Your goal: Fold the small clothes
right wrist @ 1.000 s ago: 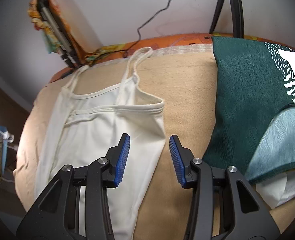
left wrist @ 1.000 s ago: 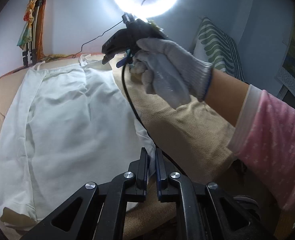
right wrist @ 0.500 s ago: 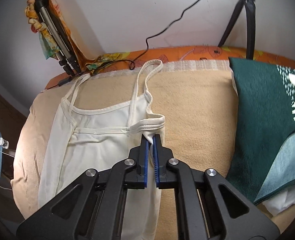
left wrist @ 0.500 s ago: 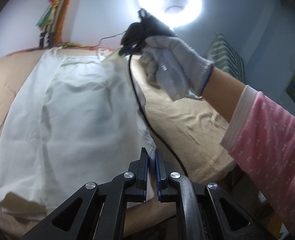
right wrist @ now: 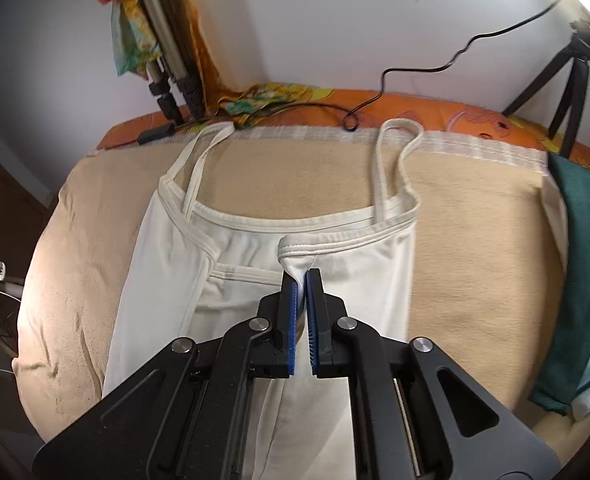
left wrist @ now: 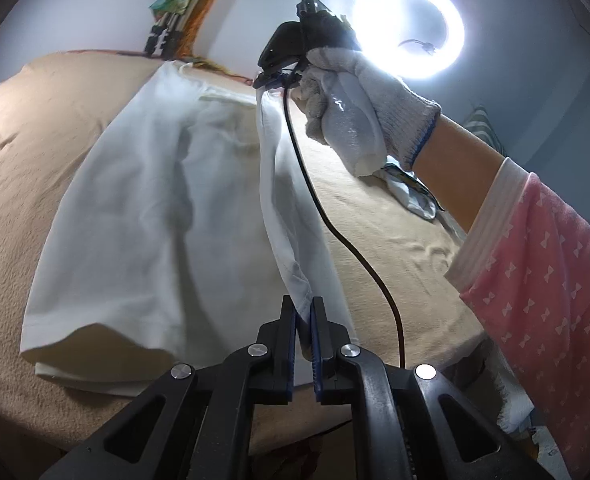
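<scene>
A white camisole (left wrist: 147, 208) with thin straps lies on a beige blanket (left wrist: 395, 216). My left gripper (left wrist: 303, 306) is shut on its hem corner and lifts that side edge off the blanket. My right gripper (right wrist: 301, 276) is shut on the top armpit corner of the camisole (right wrist: 375, 264) and holds it raised, folded in toward the middle. In the left wrist view the right gripper (left wrist: 273, 76) shows at the far end, held by a gloved hand (left wrist: 359, 108), with the lifted edge stretched between both grippers. The two straps (right wrist: 395, 160) lie flat toward the wall.
A green patterned cloth (right wrist: 579, 264) lies at the blanket's right. A black tripod (right wrist: 567, 76) and a cable (right wrist: 415, 76) stand by the wall. Folded tripod legs with colourful cloth (right wrist: 155, 44) lean at the back left. A ring light (left wrist: 409, 28) glares.
My right gripper closed on the camisole's top corner, and both grippers lifted the right edge and carried it leftward over the garment.
</scene>
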Motion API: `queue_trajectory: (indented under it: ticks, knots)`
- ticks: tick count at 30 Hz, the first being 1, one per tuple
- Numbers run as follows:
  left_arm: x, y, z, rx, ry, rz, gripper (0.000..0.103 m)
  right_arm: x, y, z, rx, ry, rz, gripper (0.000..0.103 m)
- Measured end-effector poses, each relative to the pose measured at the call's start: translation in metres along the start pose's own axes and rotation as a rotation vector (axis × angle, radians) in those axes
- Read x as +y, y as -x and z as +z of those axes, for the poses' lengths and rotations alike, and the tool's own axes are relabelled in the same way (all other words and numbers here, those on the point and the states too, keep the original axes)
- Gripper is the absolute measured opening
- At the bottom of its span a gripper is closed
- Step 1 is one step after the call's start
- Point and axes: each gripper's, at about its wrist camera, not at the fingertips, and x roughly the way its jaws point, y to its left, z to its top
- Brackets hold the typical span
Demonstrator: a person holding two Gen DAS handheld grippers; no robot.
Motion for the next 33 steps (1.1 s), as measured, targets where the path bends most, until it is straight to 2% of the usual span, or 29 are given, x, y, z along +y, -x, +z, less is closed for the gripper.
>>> queue_trajectory:
  ticks: [4, 5, 6, 7, 10, 11, 13, 15, 18, 22, 24, 27, 30, 33]
  knots:
    - [0.005, 0.000, -0.005, 0.009, 0.014, 0.015, 0.005, 0.012, -0.018, -0.002, 0.027, 0.011, 0.010, 0.006]
    - [0.005, 0.000, -0.005, 0.016, 0.013, 0.020, 0.009, 0.015, -0.022, -0.002, 0.035, 0.015, 0.013, 0.006]
    - [0.006, 0.000, -0.006, 0.024, 0.012, 0.023, 0.021, 0.016, -0.025, -0.003, 0.043, 0.020, 0.013, 0.006]
    - [0.006, 0.000, -0.007, 0.036, 0.015, 0.032, 0.038, 0.017, -0.027, -0.004, 0.050, 0.022, 0.017, 0.012]
    - [0.008, 0.011, -0.009, 0.029, 0.018, 0.028, 0.046, 0.014, -0.019, -0.008, 0.037, 0.005, 0.077, 0.041]
    - [0.007, 0.015, -0.009, 0.026, 0.008, 0.035, 0.047, 0.012, -0.012, -0.010, 0.021, 0.003, 0.093, 0.043]
    - [0.006, 0.025, -0.009, 0.021, -0.012, 0.040, 0.058, 0.006, 0.005, -0.014, -0.003, 0.002, 0.105, 0.043]
    - [0.006, 0.036, -0.004, 0.015, -0.046, 0.046, 0.061, -0.002, 0.025, -0.020, -0.021, -0.011, 0.130, 0.043]
    - [0.009, 0.054, 0.002, -0.001, -0.119, 0.098, 0.065, -0.018, 0.060, -0.039, -0.056, -0.023, 0.136, 0.043]
    - [0.022, 0.075, 0.017, -0.021, -0.181, 0.167, 0.076, -0.030, 0.105, -0.085, -0.076, -0.006, 0.133, 0.043]
    - [0.034, 0.085, 0.025, -0.025, -0.197, 0.211, 0.076, -0.033, 0.123, -0.111, -0.077, 0.012, 0.127, 0.043]
    - [0.050, 0.092, 0.037, -0.006, -0.183, 0.217, 0.077, -0.037, 0.140, -0.153, -0.059, 0.008, 0.148, 0.043]
    - [0.075, 0.091, 0.045, 0.047, -0.108, 0.177, 0.077, -0.033, 0.149, -0.195, -0.028, -0.016, 0.175, 0.043]
    - [0.093, 0.084, 0.045, 0.096, -0.039, 0.147, 0.072, -0.034, 0.152, -0.233, 0.004, -0.059, 0.217, 0.043]
